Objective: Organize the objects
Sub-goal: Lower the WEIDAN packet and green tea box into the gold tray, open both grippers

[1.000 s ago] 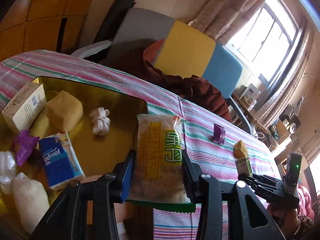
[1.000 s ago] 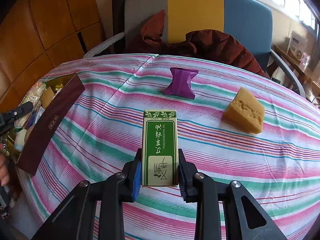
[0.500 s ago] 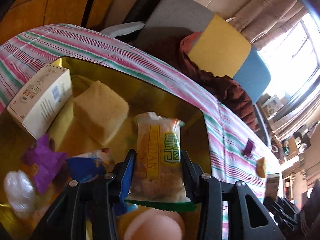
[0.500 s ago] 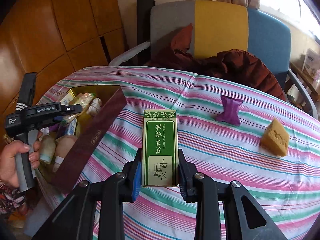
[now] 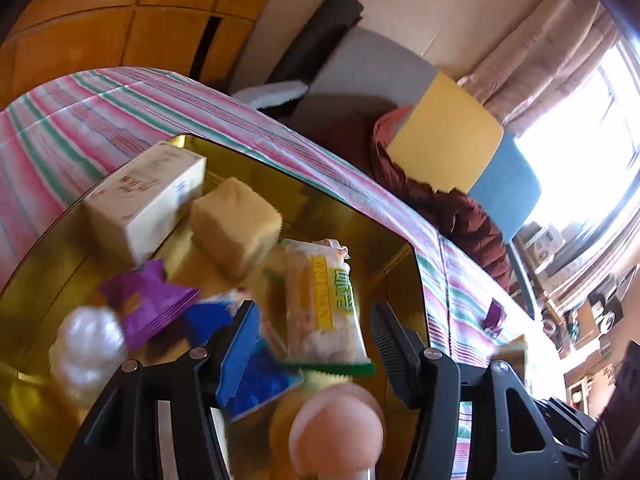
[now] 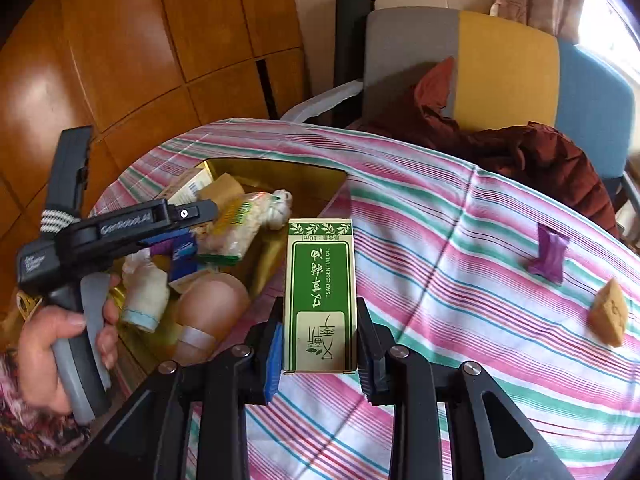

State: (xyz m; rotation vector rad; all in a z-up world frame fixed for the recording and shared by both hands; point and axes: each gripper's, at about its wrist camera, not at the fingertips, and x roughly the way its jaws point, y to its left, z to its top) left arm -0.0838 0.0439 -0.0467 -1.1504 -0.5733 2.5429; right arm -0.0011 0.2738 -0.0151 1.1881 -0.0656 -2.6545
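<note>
My left gripper [image 5: 312, 324] hangs open over the gold-lined box [image 5: 352, 216]. A yellow snack packet [image 5: 324, 304] lies loose between its jaws, touching neither pad. It also shows in the right wrist view [image 6: 236, 224], with the left gripper [image 6: 200, 216] beside it. My right gripper [image 6: 320, 340] is shut on a green essential-oil box [image 6: 320, 292] and holds it above the striped tablecloth, just right of the gold box [image 6: 280, 172].
The gold box holds a white carton [image 5: 144, 196], a sponge cake [image 5: 236, 224], a purple wrapper [image 5: 152, 304], a blue tissue pack [image 5: 248, 364] and a pink round item [image 5: 336, 428]. On the cloth lie a purple wrapper [image 6: 550, 254] and a cake piece [image 6: 610, 312]. A chair [image 6: 508, 64] stands behind.
My left gripper has opened and let go of the snack packet inside the gold box. My right gripper has carried the green box left, toward the gold box.
</note>
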